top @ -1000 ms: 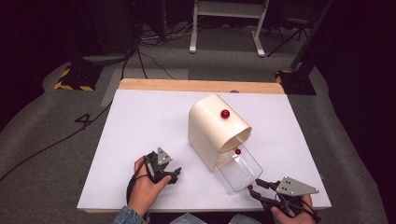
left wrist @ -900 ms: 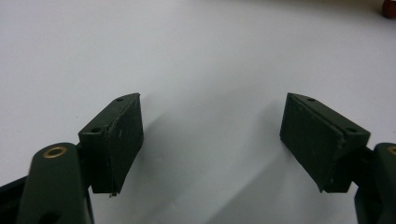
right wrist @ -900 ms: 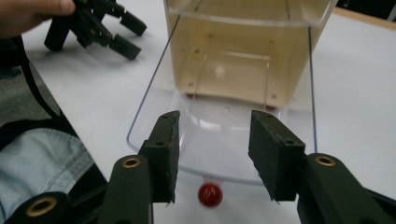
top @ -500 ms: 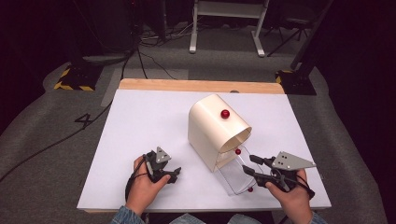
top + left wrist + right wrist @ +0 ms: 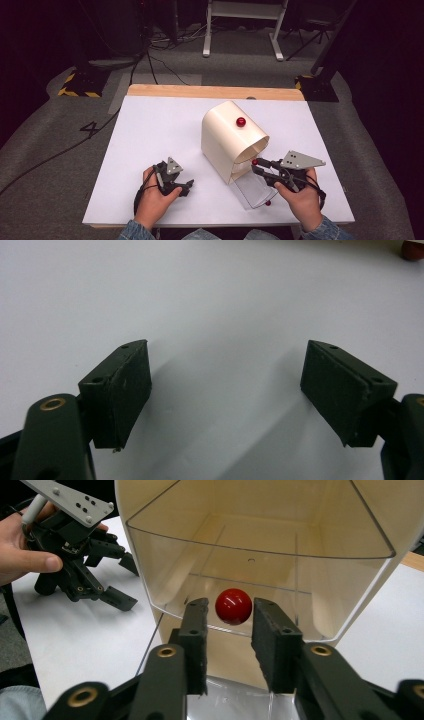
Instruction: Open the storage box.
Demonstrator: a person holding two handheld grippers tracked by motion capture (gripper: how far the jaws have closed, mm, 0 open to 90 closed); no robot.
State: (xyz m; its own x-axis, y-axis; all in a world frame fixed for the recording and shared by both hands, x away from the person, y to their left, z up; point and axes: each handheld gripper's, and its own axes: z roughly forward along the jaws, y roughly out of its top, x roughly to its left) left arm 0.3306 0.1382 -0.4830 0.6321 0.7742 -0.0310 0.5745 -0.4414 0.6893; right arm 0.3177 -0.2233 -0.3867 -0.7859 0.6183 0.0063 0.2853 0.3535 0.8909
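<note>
A cream, round-topped plastic box [image 5: 232,140] stands in the middle of a white table [image 5: 150,130]. It has clear see-through drawers. The upper clear drawer [image 5: 260,565] sits in the box, and a small round red knob [image 5: 233,606] is on its front. The lower clear drawer [image 5: 252,190] is pulled out toward the person and lies on the table, with its own little red knob [image 5: 268,203] at the near end. One more red knob [image 5: 241,121] sits on the curved top of the box.

The right gripper [image 5: 228,630] is up at the front of the box. Its two black jaws stand on each side of the upper drawer's red knob, very near it. The jaws have just been closing in. They have almost reached the knob, but I cannot tell if they squeeze it yet.

The left gripper [image 5: 227,390] rests on the table, well apart from the box on its left side. Its jaws stand wide apart, and there is just bare white table between them. A hand [image 5: 152,200] holds it low over the table.
</note>
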